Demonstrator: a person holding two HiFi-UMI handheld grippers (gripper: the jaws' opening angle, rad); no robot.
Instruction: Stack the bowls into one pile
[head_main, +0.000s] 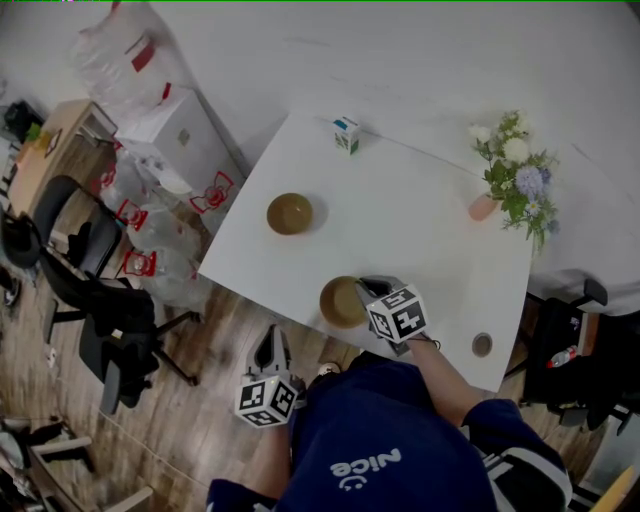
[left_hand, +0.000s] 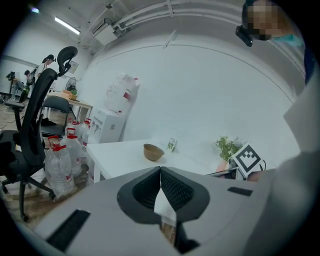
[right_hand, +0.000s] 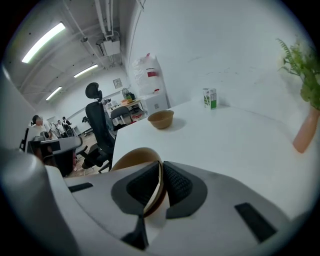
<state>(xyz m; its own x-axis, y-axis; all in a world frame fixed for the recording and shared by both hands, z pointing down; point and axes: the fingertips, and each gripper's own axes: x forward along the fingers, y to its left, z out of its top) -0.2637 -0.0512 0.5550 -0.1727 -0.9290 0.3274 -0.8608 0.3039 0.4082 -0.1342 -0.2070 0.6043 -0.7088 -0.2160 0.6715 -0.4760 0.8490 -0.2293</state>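
- The white table (head_main: 430, 250) stands against a white wall (head_main: 400, 60), on a wood floor (head_main: 190, 420).
- The right gripper (head_main: 364, 293) is clamped on the rim of the near bowl (head_main: 338, 303), at the table's front edge. Its pads pinch the thin wall, and I cannot tell whether the bowl rests on the table.
- The far bowl (head_main: 290, 213) sits upright near the table's left edge, well apart from the near one.
- The left gripper (head_main: 270, 338) hangs off the table's front edge, over the floor. Its jaws are pressed together with nothing in them.
- A small carton (head_main: 346, 135) stands at the table's back edge.
- A pink vase (head_main: 483, 207) with flowers (head_main: 520, 170) stands on the table's right side.
- A small round object (head_main: 482, 344) lies by the table's front right corner.
- Left of the table are water bottles (head_main: 150, 240), a white dispenser (head_main: 185, 140) and a black office chair (head_main: 95, 290).
- Strip lights (right_hand: 42, 42) run along the ceiling.
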